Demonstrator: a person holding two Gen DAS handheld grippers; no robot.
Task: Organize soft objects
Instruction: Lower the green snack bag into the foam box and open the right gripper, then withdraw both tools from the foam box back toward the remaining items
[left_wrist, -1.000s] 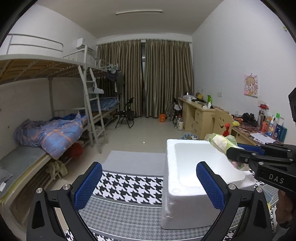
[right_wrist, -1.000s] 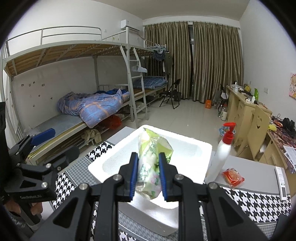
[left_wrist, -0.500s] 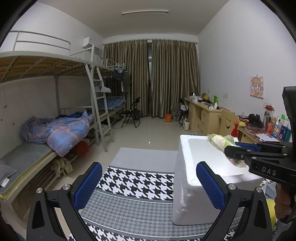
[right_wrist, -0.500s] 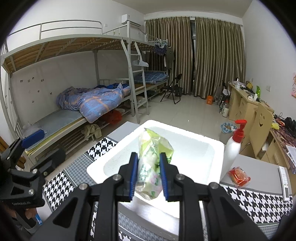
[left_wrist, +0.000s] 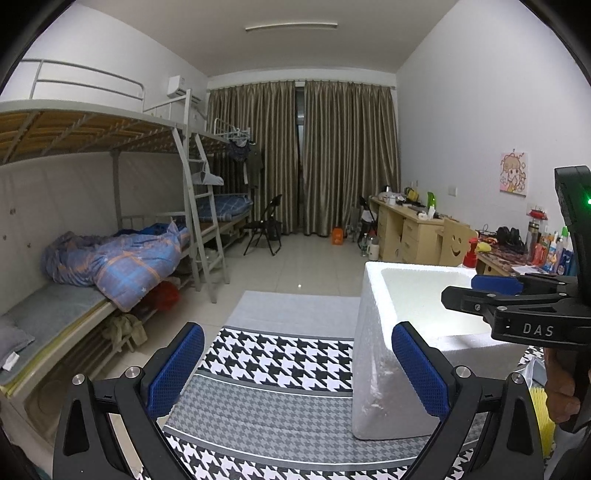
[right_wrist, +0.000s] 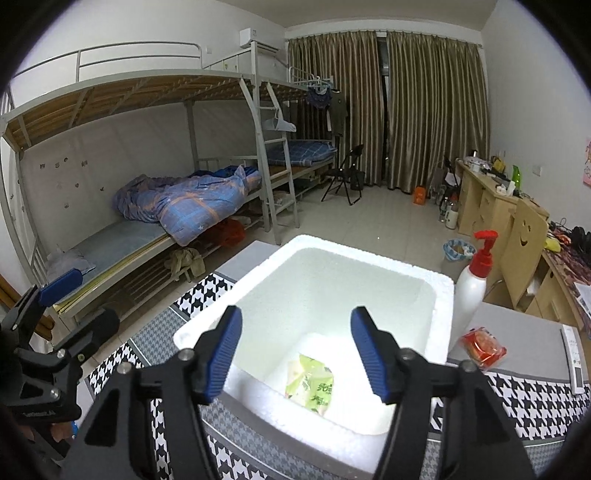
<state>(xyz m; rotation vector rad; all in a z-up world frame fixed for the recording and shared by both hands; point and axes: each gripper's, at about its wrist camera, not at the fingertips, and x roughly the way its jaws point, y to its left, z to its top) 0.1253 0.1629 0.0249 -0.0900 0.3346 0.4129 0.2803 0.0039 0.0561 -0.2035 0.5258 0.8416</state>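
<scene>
A houndstooth-patterned tabletop carries a white foam box, open at the top, near its middle. The right gripper hangs over the box's near rim, its blue-padded fingers spread wide and holding nothing. The left gripper hovers over the tabletop's left side, beside the box, jaws likewise spread apart. A white pump bottle with a red top stands just beside the box's right wall. A green snack packet lies on the box floor, towards the near wall. A small red packet, probably a snack, lies by the bottle.
</scene>
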